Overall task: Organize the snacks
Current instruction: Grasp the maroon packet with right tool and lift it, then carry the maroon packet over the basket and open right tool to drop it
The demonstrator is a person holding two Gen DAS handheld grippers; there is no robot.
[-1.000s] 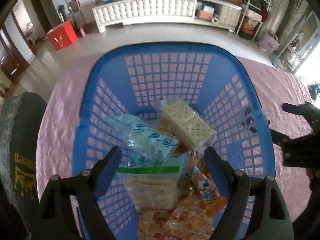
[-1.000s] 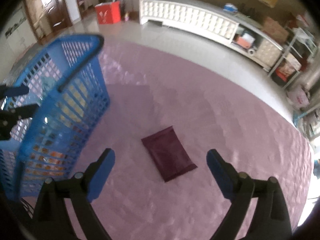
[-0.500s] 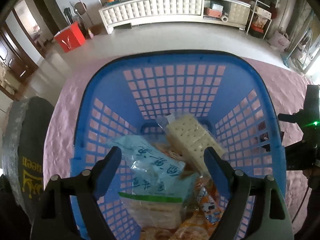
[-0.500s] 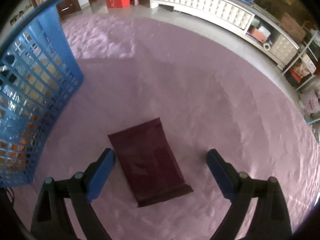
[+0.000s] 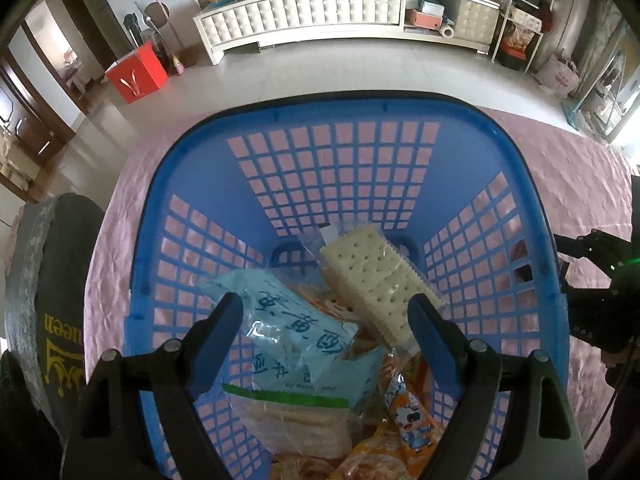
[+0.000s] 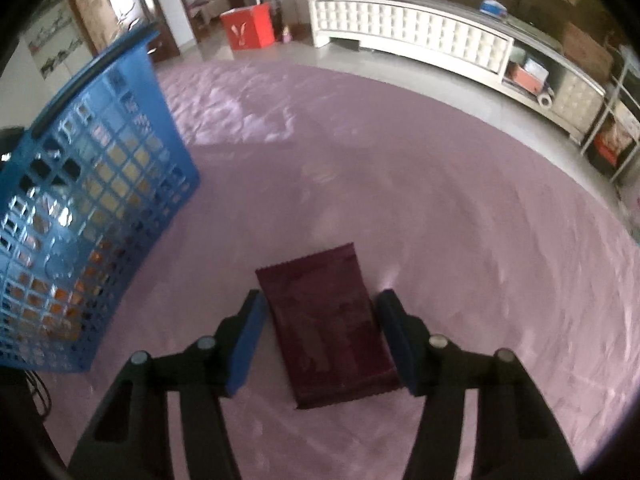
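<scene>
My right gripper [image 6: 320, 340] straddles the dark red packet [image 6: 330, 330], lying flat on the pink cloth [image 6: 440, 200], fingers apart on either side and not yet touching. I should drop low and close squarely on its long edges. My left gripper [image 5: 326, 338] hangs spread and empty over the blue basket [image 5: 332, 168].

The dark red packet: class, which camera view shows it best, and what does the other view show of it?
The right wrist view. The dark red packet lies flat on the pink cloth between the fingers of the right hand-held gripper, in full sight. The left wrist view shows only a dark glimpse through the blue basket wall, too small to identify.
</scene>
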